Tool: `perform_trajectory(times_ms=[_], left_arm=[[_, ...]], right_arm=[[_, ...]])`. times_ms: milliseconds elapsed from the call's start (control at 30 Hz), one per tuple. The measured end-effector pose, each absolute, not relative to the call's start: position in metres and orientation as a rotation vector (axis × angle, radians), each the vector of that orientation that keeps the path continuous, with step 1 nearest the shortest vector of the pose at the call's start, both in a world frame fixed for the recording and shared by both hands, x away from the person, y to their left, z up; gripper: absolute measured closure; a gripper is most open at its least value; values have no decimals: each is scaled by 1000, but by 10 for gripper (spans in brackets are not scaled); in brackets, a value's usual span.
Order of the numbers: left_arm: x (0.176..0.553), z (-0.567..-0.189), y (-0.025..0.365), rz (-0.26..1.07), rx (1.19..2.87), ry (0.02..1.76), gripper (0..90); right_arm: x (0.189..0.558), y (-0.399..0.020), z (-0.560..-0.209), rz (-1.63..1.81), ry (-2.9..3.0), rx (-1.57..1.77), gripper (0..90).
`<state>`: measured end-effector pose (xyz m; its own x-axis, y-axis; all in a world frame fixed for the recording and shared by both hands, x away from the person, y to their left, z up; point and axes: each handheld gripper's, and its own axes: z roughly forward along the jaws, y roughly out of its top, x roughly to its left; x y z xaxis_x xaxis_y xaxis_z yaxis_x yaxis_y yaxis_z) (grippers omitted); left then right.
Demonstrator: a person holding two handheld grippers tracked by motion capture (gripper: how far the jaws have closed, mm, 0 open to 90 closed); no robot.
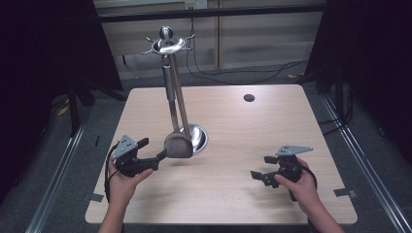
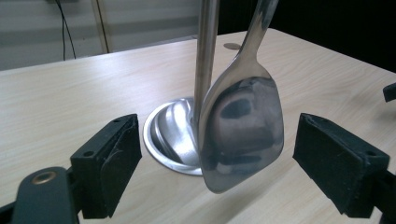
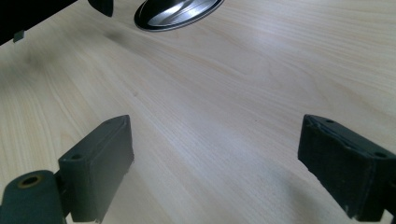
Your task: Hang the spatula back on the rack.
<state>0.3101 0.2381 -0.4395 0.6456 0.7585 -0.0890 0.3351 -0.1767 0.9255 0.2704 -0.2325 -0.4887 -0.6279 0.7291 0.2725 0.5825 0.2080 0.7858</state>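
Observation:
A steel utensil stand [image 1: 170,92] rises from a round base [image 1: 198,139] on the wooden table [image 1: 233,194], with a ring of hooks [image 1: 167,46] at its top. A steel spatula [image 1: 178,144] hangs from a hook, its broad head low beside the base. My left gripper [image 1: 152,149] is just left of that head and open. In the left gripper view the head [image 2: 245,135] hangs between the pads [image 2: 119,158] without touching either. My right gripper [image 1: 263,167] stands open over bare table at the front right, with nothing between its pads [image 3: 100,163].
A small dark hole [image 1: 249,97] marks the table's far right part. Cables [image 1: 233,75] lie on the floor behind the table. Black curtains close both sides. The stand's base [image 3: 175,11] shows at the top of the right gripper view.

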Motion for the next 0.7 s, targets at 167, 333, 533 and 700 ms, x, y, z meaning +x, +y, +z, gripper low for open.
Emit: perform_trajectory(times_ms=[167,333,533,700], left_arm=[[307,-442,243,483,1782,890,147],[305,-448,245,480,1803,899,143],[304,-455,246,476,1822,904,138],[303,-461,246,459,1831,919,135]], right_arm=[[274,-228,-489,1396,2331,1253,101],[277,-224,-489,1400,2342,1245,101],[279,-219,-489,1400,2358,1224,101],[281,-217,-489,1404,2358,1223,101]])
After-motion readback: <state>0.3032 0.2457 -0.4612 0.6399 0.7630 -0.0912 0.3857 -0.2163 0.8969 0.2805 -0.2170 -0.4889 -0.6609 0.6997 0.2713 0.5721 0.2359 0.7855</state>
